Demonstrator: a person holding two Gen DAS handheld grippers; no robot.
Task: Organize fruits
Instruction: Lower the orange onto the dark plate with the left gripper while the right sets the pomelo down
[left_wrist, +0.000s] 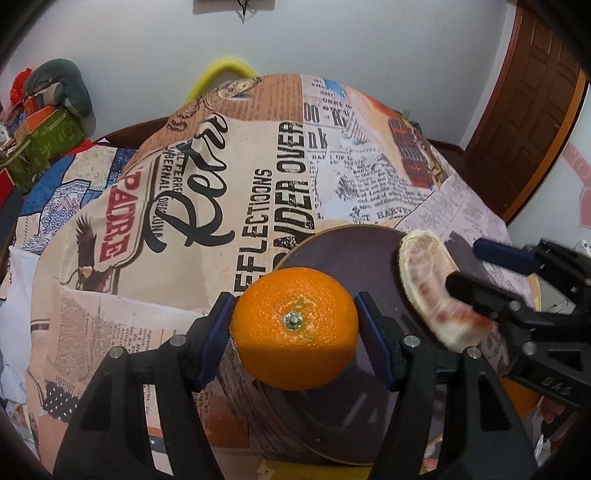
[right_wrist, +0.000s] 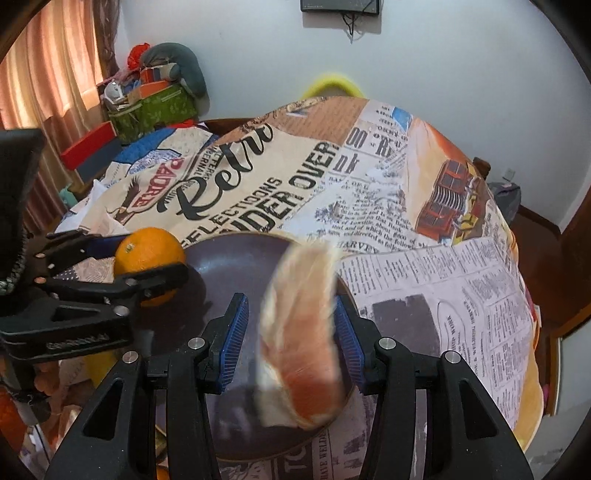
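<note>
Left gripper (left_wrist: 295, 325) clamps a whole round orange (left_wrist: 294, 328) between its blue ribbed pads, stem end facing the camera, above the near-left rim of the dark purple round plate (left_wrist: 351, 254). Right gripper (right_wrist: 291, 339) holds a peeled, pale pink citrus segment (right_wrist: 299, 332) upright over the middle of the same plate; the right pad touches the segment, while contact on the left pad is unclear, and the segment appears blurred. The plate rests on a newspaper-print tablecloth (left_wrist: 184, 177) and appears bare. Both fruits hang over the plate, neither yet set down. Likely hazards: the soft segment may slip or tear if the hold is one-sided; the orange, being round, may roll off the shallow plate toward the cloth if let go near the rim; the two grippers, close together over the plate, may collide.
</note>
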